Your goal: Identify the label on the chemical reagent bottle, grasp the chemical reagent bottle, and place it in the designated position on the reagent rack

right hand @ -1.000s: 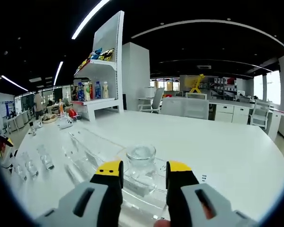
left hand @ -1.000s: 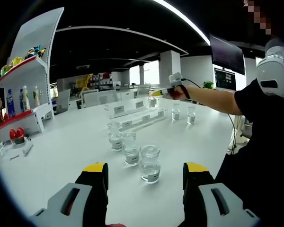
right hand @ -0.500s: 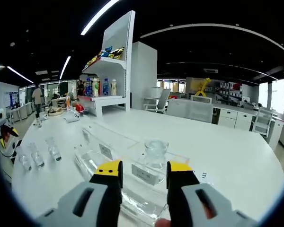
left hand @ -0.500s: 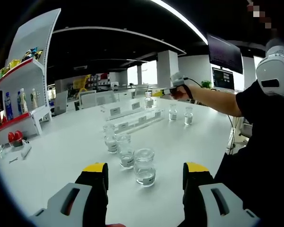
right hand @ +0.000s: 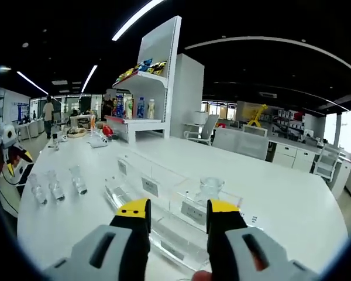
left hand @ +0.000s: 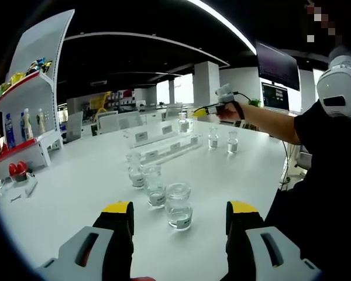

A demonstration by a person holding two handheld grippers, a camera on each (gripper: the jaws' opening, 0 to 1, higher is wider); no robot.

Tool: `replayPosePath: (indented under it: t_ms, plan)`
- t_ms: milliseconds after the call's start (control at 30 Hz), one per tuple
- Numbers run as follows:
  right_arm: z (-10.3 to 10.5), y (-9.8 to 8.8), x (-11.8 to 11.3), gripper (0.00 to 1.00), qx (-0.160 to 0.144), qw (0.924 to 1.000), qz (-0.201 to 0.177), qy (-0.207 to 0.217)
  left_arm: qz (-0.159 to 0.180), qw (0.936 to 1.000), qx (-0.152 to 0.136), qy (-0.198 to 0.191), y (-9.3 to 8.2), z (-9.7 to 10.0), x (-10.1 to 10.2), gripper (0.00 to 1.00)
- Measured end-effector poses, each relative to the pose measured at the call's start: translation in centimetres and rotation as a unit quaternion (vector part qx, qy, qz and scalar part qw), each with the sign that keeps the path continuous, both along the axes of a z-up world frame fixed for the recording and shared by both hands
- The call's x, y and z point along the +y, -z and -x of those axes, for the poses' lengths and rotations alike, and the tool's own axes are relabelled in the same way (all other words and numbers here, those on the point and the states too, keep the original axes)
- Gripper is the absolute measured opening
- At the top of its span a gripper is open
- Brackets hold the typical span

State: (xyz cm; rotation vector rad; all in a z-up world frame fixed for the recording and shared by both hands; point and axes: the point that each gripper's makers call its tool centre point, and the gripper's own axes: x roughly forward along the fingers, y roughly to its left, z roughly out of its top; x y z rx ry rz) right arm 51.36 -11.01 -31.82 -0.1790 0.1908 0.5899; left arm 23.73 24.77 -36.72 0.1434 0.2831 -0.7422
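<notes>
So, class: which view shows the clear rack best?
The right gripper view: the rack lies close ahead of the open jaws, labels visible, one bottle on it. The left gripper view shows it small and far across the table.

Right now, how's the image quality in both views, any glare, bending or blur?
Left gripper view: fisheye curves the white table; the ceiling light strip glares, far background soft. Right gripper view: the clear reagent rack reads faint against the table, its labels too small to read; shelf unit bows.
</notes>
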Motion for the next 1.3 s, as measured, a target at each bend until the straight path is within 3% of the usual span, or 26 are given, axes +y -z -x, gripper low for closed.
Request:
replayPosePath:
  t_ms: [767, 900, 1300]
  plan:
    - [3.9, 0.6, -1.5, 0.37, -0.008, 1.0, -0.003, 0.0, -0.004, 0.9999, 0.004, -0.012, 0.2, 0.6, 0.8, 0.64]
    - [4.5, 0.6, -1.7, 0.31, -0.015, 0.9999, -0.001, 0.005, -0.001, 1.0, 0.002, -0.009, 0.1, 0.6, 0.7, 0.64]
    - [7.2, -0.1, -2.2, 0.35, -0.024, 0.9996, -0.006, 0.011, -0.001, 1.0, 0.004, -0.001, 0.3, 0.4, 0.2, 0.64]
